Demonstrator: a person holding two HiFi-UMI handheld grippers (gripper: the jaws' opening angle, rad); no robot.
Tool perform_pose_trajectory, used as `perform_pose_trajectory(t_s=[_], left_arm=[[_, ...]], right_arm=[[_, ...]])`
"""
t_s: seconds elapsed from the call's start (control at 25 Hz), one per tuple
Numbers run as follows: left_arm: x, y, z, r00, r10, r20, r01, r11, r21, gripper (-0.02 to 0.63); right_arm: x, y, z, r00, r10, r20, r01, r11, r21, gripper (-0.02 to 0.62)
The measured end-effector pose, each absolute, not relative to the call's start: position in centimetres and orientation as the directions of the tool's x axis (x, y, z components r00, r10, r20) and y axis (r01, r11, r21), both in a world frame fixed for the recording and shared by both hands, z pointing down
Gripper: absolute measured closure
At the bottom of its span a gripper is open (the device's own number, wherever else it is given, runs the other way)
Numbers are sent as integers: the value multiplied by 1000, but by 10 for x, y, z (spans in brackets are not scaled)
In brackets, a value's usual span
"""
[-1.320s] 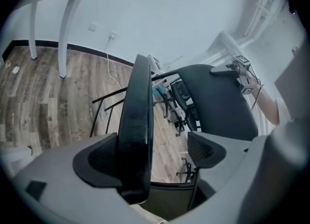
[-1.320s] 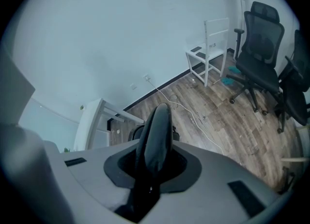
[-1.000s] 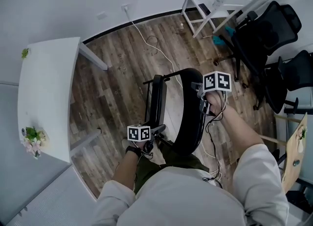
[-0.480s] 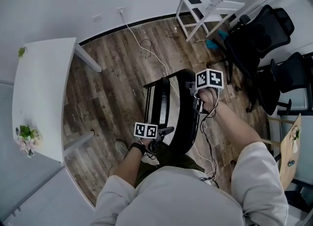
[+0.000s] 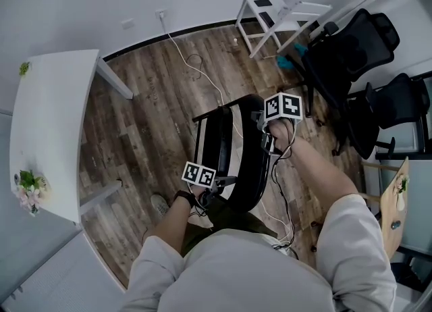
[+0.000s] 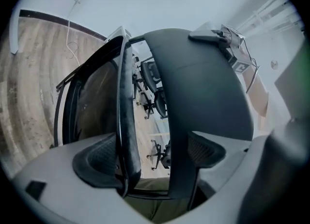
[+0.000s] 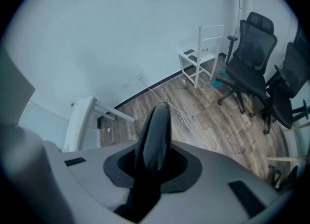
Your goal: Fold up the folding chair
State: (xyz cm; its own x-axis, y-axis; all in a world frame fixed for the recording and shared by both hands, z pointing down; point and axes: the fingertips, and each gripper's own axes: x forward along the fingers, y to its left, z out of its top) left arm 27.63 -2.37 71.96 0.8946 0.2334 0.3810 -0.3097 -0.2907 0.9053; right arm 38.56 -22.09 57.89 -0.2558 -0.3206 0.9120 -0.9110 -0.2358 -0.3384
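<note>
Closing stage, by the look of it: the folding chair (image 5: pixel 226 155) stands on the wood floor well clear of the white desk (image 5: pixel 47 121), on the side of it nearer you, and its seat (image 6: pixel 94 102) is tipped up almost parallel to the backrest (image 6: pixel 203 87), with only a narrow gap between them. Your right gripper (image 7: pixel 154 169) is clamped narrow on the backrest's top edge, steadying the frame on the side away from the desk. Your left gripper (image 6: pixel 151 152) has its jaws wide, straddling the seat's front rim and the backrest, rim right against the desk-side pad. Next move, I'd judge: press the seat the last bit flat against the back while the right holds firm, and watch that the legs swing in together. It's a black chair, with a thin-rimmed seat, a broad curved matte backrest and a slim dark tube frame
</note>
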Motion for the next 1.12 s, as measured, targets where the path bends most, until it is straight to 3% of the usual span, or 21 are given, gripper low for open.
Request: perform_pose_trajectory(t_s=[0.24, 0.4, 0.68, 0.8, 0.96, 1.12], left_arm=[[240, -36, 677, 898, 122, 422, -339, -417, 843, 166], [234, -20, 589, 895, 65, 441, -315, -610, 728, 164], [280, 21, 524, 723, -158, 673, -387, -899, 204, 160], [297, 20, 540, 607, -258, 751, -353, -935, -36, 160], [309, 16, 562, 517, -363, 775, -306, -924, -229, 160], [295, 9, 561, 494, -399, 772, -340, -906, -250, 176]], right_arm=[[375, -225, 575, -259, -310, 915, -910, -238, -339, 514], [374, -226, 574, -254, -307, 917, -915, -233, -331, 514], [369, -228, 571, -244, -306, 920, -917, -235, -322, 514], [365, -230, 570, -240, -303, 922, -920, -231, -316, 514], [356, -234, 569, -218, -300, 929, -934, -212, -288, 515], [344, -238, 568, -206, -295, 933, -936, -218, -276, 522]])
